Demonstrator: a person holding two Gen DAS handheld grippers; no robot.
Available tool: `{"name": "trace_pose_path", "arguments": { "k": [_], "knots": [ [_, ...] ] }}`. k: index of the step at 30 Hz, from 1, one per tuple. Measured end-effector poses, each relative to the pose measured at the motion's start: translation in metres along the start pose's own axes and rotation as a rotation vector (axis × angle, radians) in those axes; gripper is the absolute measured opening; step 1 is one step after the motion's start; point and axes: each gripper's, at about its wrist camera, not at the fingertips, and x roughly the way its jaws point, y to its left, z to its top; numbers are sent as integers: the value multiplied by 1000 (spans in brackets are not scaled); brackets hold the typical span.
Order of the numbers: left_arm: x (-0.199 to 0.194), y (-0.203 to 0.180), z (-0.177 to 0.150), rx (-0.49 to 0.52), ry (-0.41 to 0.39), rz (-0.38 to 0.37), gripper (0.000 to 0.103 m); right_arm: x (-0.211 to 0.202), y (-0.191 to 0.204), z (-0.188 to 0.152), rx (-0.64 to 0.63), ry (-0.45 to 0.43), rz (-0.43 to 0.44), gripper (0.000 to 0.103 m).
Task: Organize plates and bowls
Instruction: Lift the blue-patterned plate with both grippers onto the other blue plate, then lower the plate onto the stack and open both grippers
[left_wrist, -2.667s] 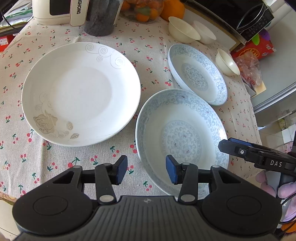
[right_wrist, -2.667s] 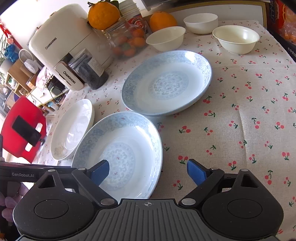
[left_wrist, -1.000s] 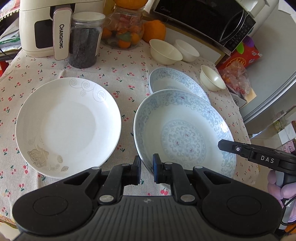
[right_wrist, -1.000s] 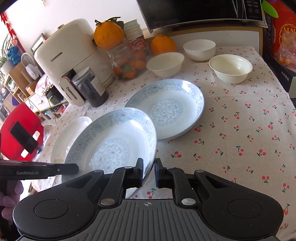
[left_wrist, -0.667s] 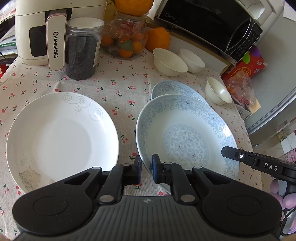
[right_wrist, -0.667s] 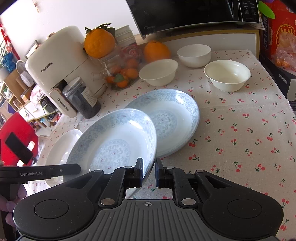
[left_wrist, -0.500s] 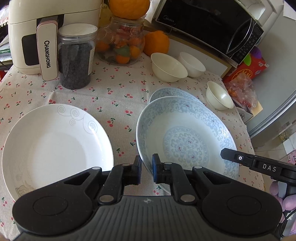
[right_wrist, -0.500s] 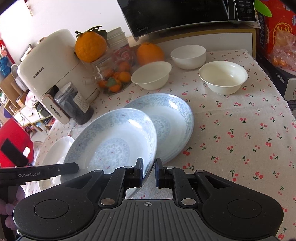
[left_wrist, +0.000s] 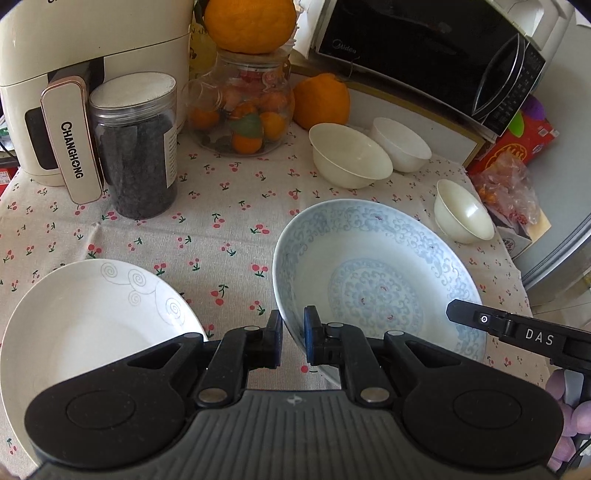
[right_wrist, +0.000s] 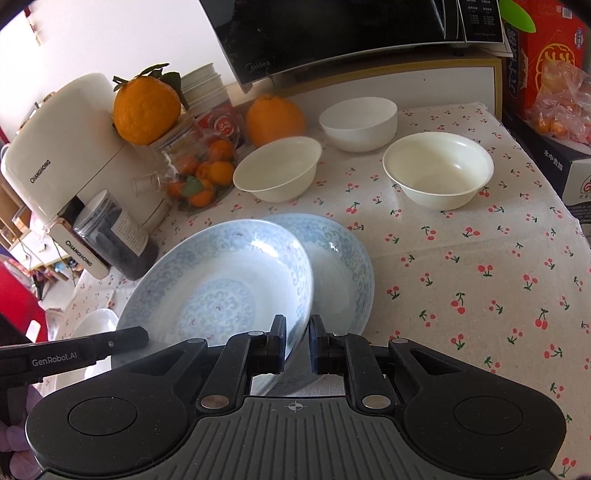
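At the far left a plain white plate (left_wrist: 85, 325) with faint grey swirls lay flat on the tablecloth (left_wrist: 221, 236). Right of it, the left gripper (left_wrist: 293, 341) was pinched tight on the near-left rim of a blue-patterned plate (left_wrist: 373, 284), deep, glossy, with pale scrollwork round a central medallion. The right gripper (right_wrist: 297, 349) clamped the same plate's opposite rim, so the plate hung tilted above a second blue-patterned plate (right_wrist: 347, 269), overlapping most of it; whether they touched could not be told. Three cream bowls (right_wrist: 437, 171) stood behind and to the right. The cloth was beige with red cherries. Along the back stood a cream appliance (left_wrist: 74, 55), a dark-filled jar (left_wrist: 136, 147), a glass jar of oranges (left_wrist: 243, 107) and a black microwave (left_wrist: 424, 51).
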Motion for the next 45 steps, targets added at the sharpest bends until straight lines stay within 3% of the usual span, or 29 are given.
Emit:
{"name": "trace_pose_path", "arguments": {
  "k": [27,45],
  "knots": [
    [30,-36,6,146,-69,141,12,22,-13,5,74,-5,-98,14],
    [40,-61,-2,315,-106,291,15,14,-10,8,58,-20,-140,14]
  ]
}}
